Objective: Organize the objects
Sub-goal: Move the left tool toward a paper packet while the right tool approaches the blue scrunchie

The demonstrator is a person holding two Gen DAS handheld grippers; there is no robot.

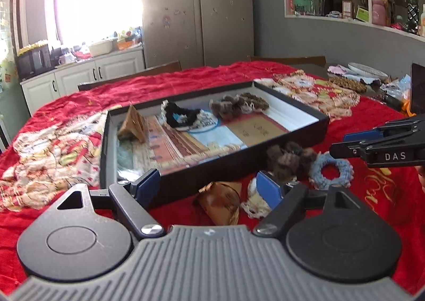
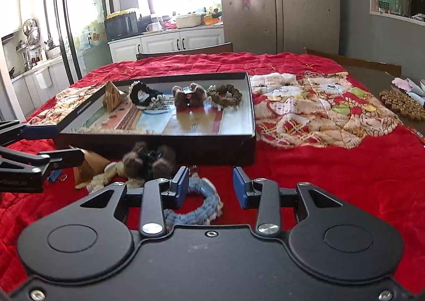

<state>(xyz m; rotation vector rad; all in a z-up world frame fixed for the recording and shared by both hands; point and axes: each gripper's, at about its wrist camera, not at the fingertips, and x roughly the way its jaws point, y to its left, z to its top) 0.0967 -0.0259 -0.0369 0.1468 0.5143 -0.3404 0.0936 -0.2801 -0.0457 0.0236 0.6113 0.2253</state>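
Nearest my lens: my right gripper (image 2: 209, 185), jaws spread wide, holding nothing; its left blue pad sits over the pale blue crocheted hair scrunchie (image 2: 196, 201) lying on the cloth. My left gripper (image 1: 209, 188), jaws likewise wide apart and empty, hangs just short of the box's near wall.

Items, largest first:

1. Red quilted cloth (image 2: 332, 176) with patchwork cat panels, covering the worktop.
2. Shallow black cardboard box (image 2: 159, 145) with a printed liner, resting on the cloth, open side up.
3. Inside the box, along the far wall: a tan pyramid-shaped woven piece (image 2: 111, 99) at the left, then a black-and-cream scrunchie (image 2: 143, 96), a brown fluffy hair claw (image 2: 190, 98), and an olive-brown crocheted scrunchie (image 2: 225, 95).
4. Outside, against the box's near wall: a brown fluffy pom-pom hair tie (image 1: 289, 161), beside the blue scrunchie (image 1: 330, 171).
5. Golden-brown pyramid-shaped piece (image 1: 220, 201), on the cloth between my left jaws.
6. Cream frilly scrunchie (image 1: 255, 205), partly hidden behind my left gripper's right pad.
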